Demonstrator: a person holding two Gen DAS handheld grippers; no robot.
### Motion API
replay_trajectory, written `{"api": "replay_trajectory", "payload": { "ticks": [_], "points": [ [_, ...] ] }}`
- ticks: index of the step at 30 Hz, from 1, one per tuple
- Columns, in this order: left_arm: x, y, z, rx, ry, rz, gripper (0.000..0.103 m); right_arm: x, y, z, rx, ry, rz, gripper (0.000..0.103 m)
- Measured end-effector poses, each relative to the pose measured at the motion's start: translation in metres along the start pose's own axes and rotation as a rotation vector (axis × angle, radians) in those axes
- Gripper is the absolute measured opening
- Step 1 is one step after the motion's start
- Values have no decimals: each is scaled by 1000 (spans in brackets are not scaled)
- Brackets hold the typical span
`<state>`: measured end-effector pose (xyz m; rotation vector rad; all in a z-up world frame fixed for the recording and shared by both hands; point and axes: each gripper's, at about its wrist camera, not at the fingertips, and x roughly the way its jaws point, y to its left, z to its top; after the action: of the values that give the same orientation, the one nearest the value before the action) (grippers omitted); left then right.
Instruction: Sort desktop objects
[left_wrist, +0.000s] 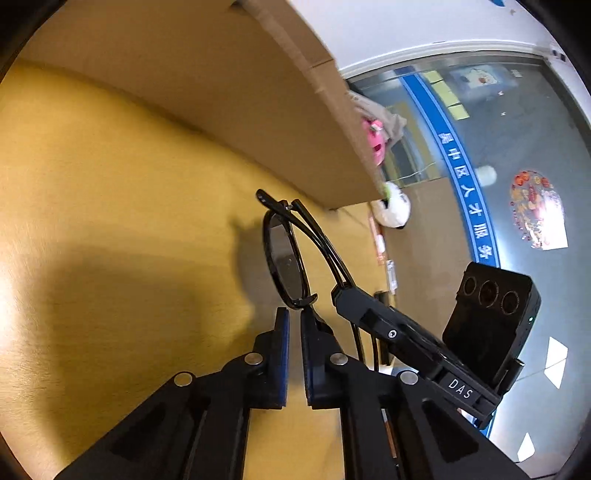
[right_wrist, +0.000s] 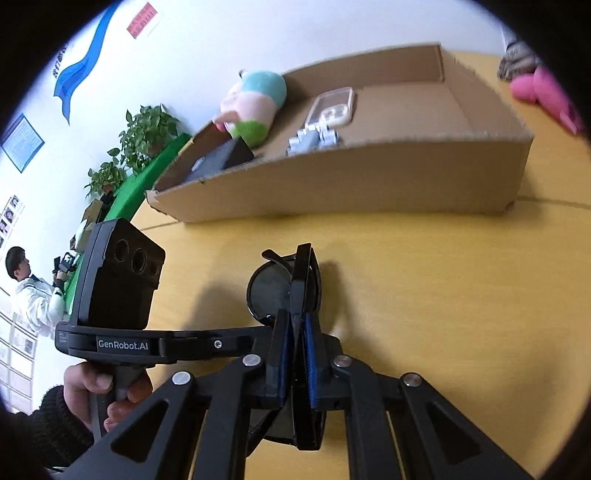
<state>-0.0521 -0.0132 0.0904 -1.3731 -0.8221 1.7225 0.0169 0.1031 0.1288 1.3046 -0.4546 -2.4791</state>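
1. Right wrist view: folded black sunglasses (right_wrist: 284, 291), frame centre, clamped in right tongs (right_wrist: 295, 332) above the yellow table (right_wrist: 443, 295).
2. Left tongs (left_wrist: 293, 317) pressed together at the lens rim; whether they pinch it, cannot tell.
3. Step, judged: carry phase. Next: lift over the cardboard box (right_wrist: 369, 177) wall, upper frame, then release inside.

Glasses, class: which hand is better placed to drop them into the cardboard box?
Right. The right gripper has the folded glasses clamped deep between its fingers, and the open box lies straight ahead of it. The left gripper only meets the rim's edge at its tips.
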Motion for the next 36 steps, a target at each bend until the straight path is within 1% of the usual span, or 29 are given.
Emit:
{"api": "replay_trajectory", "payload": {
  "ticks": [3,8,11,15,19,22,24,25,26,27,28,31,32,33,34,35,36],
  "points": [
    [-12,-16,8,24,-32,-37,3,-12,5,7,-6,-35,14,8],
    [-30,-52,29,113,-73,-61,3,-38,16,27,-27,-125,27,8],
    [-37,-70,45,154,-92,-57,2,-57,20,43,-39,-185,25,8],
    [-38,-96,72,211,-96,-55,2,-72,22,64,-65,-232,11,8],
    [-37,-111,99,259,-88,-58,2,-79,20,86,-77,-277,0,8],
    [-34,-115,117,251,-85,-122,3,-83,12,101,-60,-309,7,8],
    [-35,-111,121,254,-83,-151,15,-84,5,106,-43,-323,10,8],
    [-35,-109,123,250,-81,-173,36,-85,3,107,-38,-326,10,8],
    [-35,-108,124,243,-80,-185,62,-85,0,108,-31,-327,13,8],
    [-34,-105,126,236,-84,-192,70,-83,-4,109,-23,-326,16,8],
    [-34,-103,128,231,-94,-198,74,-81,-7,109,-15,-321,20,8],
    [-31,-93,136,204,-95,-240,74,-74,-12,108,-3,-310,25,8],
    [-31,-91,139,200,-104,-239,73,-73,-13,108,0,-305,26,8],
    [-30,-89,142,199,-107,-227,69,-71,-14,107,0,-301,26,8],
    [-27,-88,146,193,-102,-210,48,-70,-14,107,-2,-296,23,8],
    [-21,-86,150,185,-84,-187,22,-68,-14,107,-7,-291,18,8],
    [-16,-84,153,183,-68,-158,13,-67,-14,107,-10,-287,13,8]
  ]
}}
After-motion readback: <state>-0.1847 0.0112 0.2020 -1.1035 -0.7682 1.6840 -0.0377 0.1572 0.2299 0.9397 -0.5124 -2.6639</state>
